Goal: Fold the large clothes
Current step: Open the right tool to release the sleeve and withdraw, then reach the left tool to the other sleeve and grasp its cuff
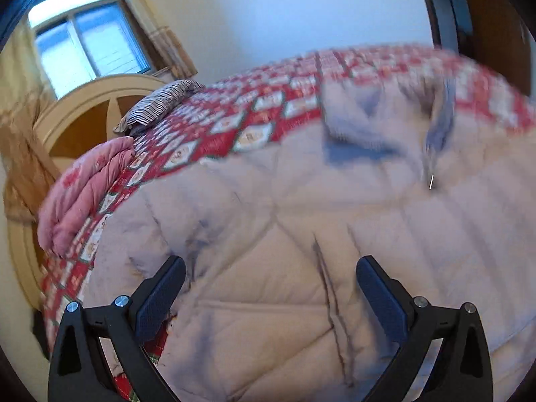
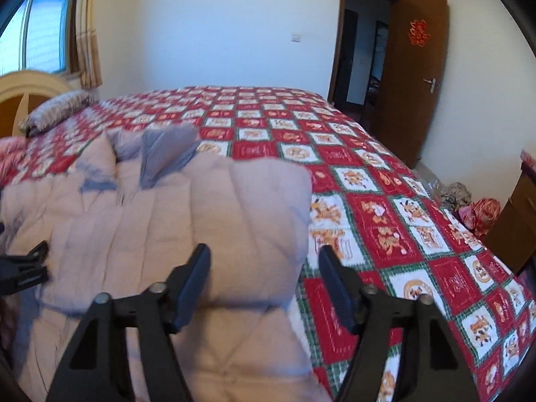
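We see both tongs — left [image 1: 270, 273], right [image 2: 264, 261] — spread apart, empty, above the pale quilted coat [image 2: 187, 207] on the bed [image 2: 385, 201].

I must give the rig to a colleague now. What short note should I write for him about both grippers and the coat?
Left gripper: open, empty, over the coat's near part.
Right gripper: open, empty, at the coat's right edge.
The pale pink quilted down coat lies on the red-and-white checked bedspread, grey lining showing at the collar end.
Done: the right side looks folded over, though this is blurred.
Left: remaining folds.
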Tool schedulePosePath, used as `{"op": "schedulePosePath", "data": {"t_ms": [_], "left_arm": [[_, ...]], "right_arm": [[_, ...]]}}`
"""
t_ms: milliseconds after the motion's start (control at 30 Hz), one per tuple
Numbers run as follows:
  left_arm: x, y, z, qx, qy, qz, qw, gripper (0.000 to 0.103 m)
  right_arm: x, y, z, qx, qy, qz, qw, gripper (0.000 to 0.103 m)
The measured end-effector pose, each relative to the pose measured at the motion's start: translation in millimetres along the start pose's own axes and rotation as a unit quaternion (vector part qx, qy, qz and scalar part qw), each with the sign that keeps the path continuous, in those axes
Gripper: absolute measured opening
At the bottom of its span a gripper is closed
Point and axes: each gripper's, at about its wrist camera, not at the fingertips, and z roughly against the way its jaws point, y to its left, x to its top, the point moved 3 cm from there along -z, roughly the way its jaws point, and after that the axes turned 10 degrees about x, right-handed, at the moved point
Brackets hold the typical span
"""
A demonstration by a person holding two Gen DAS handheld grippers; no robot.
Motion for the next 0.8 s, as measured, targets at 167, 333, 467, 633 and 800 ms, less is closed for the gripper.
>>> {"op": "schedulePosePath", "data": {"t_ms": [167, 333, 467, 633, 800], "left_arm": [[23, -18, 20, -0.025, -0.026, 0.010, 0.9993, 0.102], [3, -69, -4, -0.003, -0.012, -0.053, 0.9985, 0.102], [-12, -69, -27, 0.000, -0.003, -0.049, 0.9988, 0.102], [-17, -64, -38, -0.029, -0.004, -0.042, 0.9987, 0.102], [-17, -63, -49, -0.056, 0.017, -0.028, 0.9979, 0.102]], "right_arm": [[20, -15, -20, 0.017, -0.009, -0.054, 0.998, 0.047], [13, -12, -58, 0.035, 0.032, -0.049, 0.998, 0.044], [-3, 0, -72, 0.027, 0.047, -0.015, 0.998, 0.044], [-23, 7, -86, 0.022, 0.058, 0.008, 0.998, 0.045], [-24, 6, -90, 0.021, 0.065, 0.008, 0.998, 0.045]]}}
